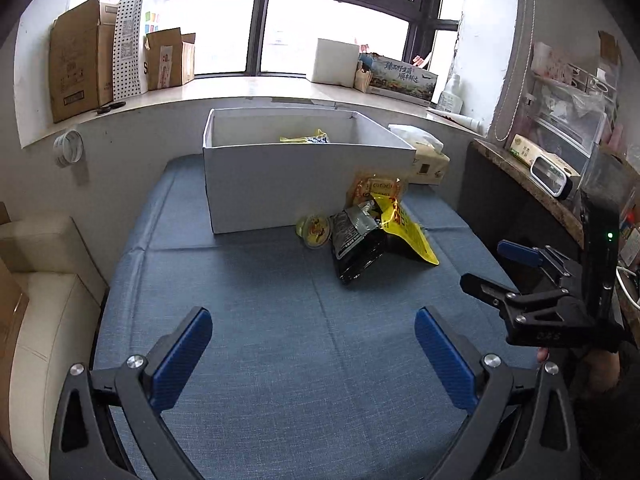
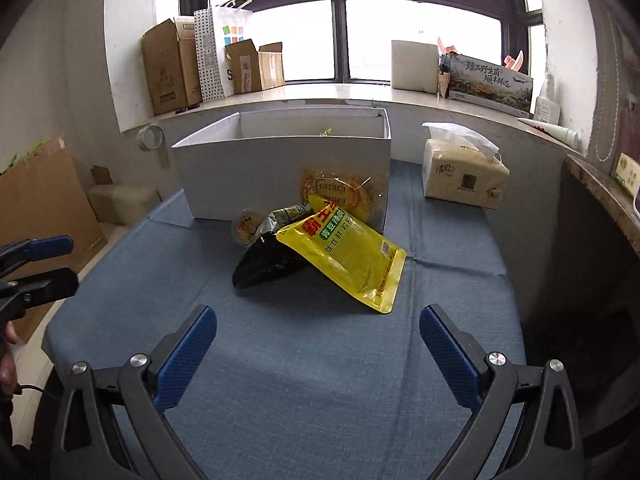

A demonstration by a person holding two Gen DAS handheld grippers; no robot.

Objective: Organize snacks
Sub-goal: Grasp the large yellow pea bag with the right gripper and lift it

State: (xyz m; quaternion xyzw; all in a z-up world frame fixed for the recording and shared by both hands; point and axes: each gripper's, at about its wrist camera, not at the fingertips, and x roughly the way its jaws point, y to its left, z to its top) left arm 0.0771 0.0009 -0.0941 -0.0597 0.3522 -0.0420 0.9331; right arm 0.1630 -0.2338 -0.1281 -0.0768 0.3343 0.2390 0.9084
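on top of the flat blue cloth table [image 2: 304,360] stands a big white cardboard box [image 2: 248,176] with its top open and one yellow snack bag [image 1: 306,138] already inside. four snacks lie in a small heap just in front of its right corner: a shiny yellow plastic pouch [image 2: 352,264] leaning on a crinkly black foil bag [image 2: 268,264], a see-through orange packet [image 2: 340,192] against the box wall, and a little round cup [image 2: 246,226]. both the left gripper [image 1: 312,360] and right gripper [image 2: 318,360] hang wide open, holding nothing. best to pinch the yellow pouch by its flat edge first, since it sits on top and looks slippery.
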